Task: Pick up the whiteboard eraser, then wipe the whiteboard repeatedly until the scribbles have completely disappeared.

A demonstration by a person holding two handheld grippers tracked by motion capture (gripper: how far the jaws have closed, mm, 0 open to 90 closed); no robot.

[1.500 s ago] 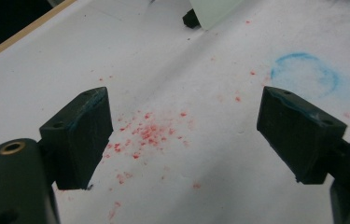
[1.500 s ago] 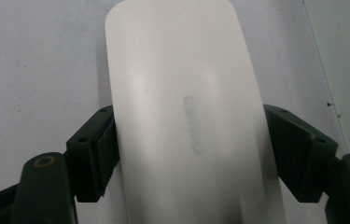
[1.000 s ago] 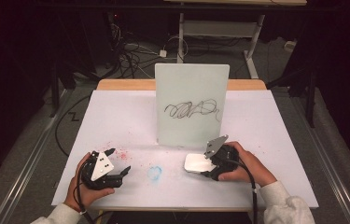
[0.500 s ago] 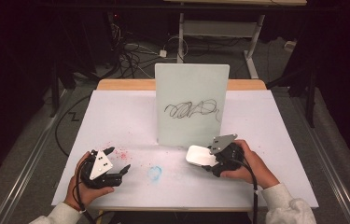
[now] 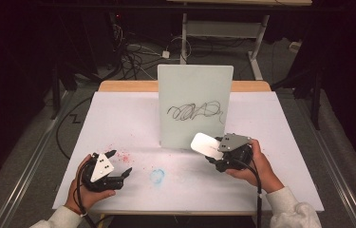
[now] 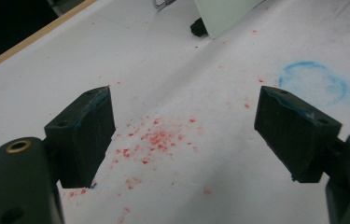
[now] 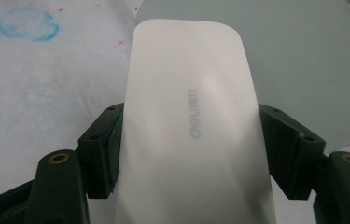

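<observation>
Eraser (image 5: 206, 143) in our right gripper (image 5: 218, 151) has come up off the table (image 5: 280, 142) over the last second: it lay flat on the white surface just ahead of the jaws, and now it rides tilted in the air, its free end close to the lower edge of the whiteboard (image 5: 195, 107) that stands upright just beyond the tongs. In the right gripper view the jaws press on both long sides of the white eraser (image 7: 196, 126), so we hold it firmly, with the board's pale face right behind it. Above the eraser's tip sits the black scribble (image 5: 196, 110), untouched as far as we can see. We judge that the lift marks the end of the pickup and the start of the wipe; the next move would carry the pad up and across those lines. Our left gripper (image 5: 118, 166) has hardly shifted; it rests low on the table, jaws spread wide over red specks (image 6: 156, 140), a blue ring stain (image 6: 313, 84) off to one side.
</observation>
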